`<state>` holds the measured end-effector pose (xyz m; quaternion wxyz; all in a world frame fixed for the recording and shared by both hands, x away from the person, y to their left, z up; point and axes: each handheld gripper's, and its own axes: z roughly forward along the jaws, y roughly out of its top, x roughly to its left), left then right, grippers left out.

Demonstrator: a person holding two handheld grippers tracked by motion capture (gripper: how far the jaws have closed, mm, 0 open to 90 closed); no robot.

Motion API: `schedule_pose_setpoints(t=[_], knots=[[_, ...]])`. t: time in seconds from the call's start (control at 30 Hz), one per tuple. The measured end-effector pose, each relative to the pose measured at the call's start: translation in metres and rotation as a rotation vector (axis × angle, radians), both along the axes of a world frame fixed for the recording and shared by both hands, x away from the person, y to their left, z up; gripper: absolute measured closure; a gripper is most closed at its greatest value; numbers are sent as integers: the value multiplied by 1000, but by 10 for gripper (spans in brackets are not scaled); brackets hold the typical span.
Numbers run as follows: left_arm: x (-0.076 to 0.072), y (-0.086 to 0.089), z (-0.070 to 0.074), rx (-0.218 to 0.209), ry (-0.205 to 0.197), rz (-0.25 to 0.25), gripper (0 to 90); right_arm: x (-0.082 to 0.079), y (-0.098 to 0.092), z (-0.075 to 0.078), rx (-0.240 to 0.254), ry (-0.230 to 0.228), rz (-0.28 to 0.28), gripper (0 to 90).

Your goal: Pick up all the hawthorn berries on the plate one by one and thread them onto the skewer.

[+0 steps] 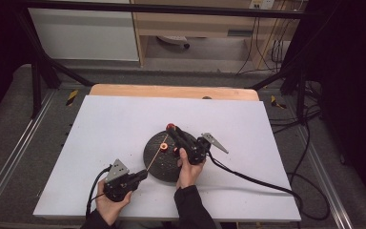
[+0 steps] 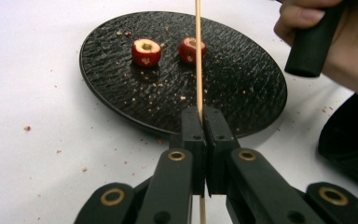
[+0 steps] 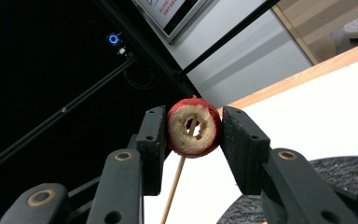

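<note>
left gripper (image 2: 201,122) pinches the wooden skewer (image 2: 198,56), angled over the black plate (image 2: 242,88). right gripper (image 3: 193,133) clamps a cored red fruit (image 3: 193,127) above the plate's far edge, skewer tip in its hole. threading appears underway; next, push fruit down, keeping bore aligned.

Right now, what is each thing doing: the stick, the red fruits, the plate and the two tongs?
Stick: pinched in the left tongs, reaching over the plate.
Left tongs: shut on the stick.
Right tongs: shut on a red fruit.
Held fruit: cored, stick tip showing through its hole.
Two fruits on plate: cored, lying apart.
Plate: flat on the table, dotted with crumbs.
</note>
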<state>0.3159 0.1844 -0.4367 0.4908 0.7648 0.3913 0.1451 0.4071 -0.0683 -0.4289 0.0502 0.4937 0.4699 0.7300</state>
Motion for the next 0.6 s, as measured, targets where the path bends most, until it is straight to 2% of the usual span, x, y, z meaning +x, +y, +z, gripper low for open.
schedule_pose_setpoints(t=[0.3,0.6], knots=[[9,-5,8,-8,2,12,884,-4,3,-4,3,7,13,616],[21,-14,13,4,-8,1,884,-13,6,-8,-24,12,36,616]])
